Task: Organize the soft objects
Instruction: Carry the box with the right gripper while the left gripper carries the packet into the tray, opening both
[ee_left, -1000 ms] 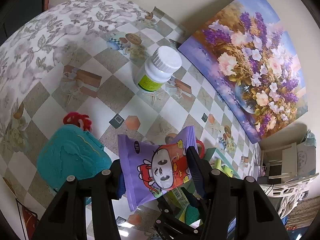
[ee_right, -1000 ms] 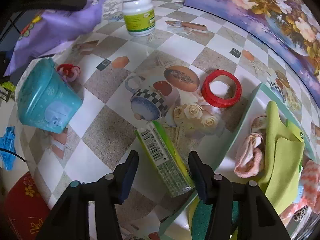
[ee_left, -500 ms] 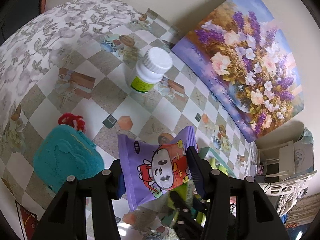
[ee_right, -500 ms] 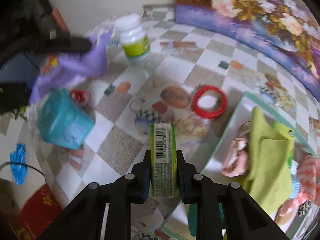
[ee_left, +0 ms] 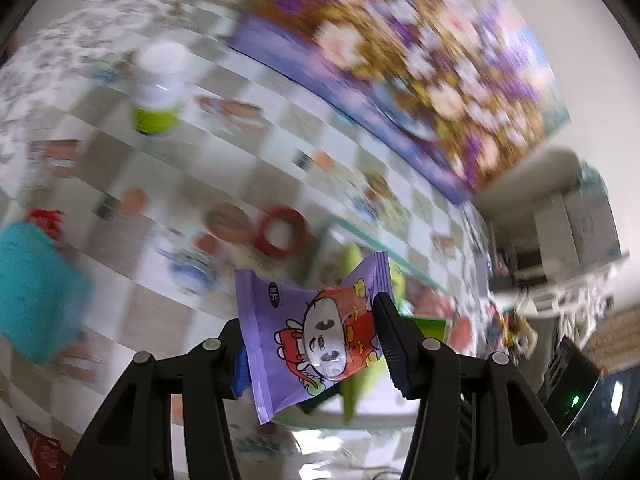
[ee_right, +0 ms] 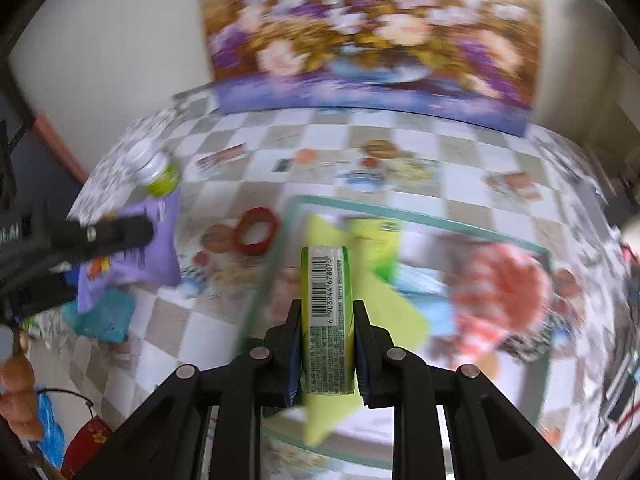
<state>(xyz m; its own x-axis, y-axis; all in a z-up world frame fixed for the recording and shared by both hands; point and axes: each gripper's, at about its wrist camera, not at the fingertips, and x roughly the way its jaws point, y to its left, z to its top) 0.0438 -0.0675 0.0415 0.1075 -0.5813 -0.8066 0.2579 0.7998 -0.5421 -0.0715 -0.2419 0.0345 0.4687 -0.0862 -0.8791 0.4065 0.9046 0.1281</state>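
The green pack (ee_right: 327, 320) bears a barcode numbered 6 903244 678070.

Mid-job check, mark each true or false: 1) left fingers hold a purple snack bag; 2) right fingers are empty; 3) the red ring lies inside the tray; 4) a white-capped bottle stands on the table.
1) True: the left gripper holds the purple snack bag.
2) False: the right gripper clamps a green pack.
3) False: the red ring lies on the tablecloth beside the tray.
4) True: the white-capped bottle stands upright.

left gripper (ee_left: 312, 344) clamped, right gripper (ee_right: 327, 354) clamped
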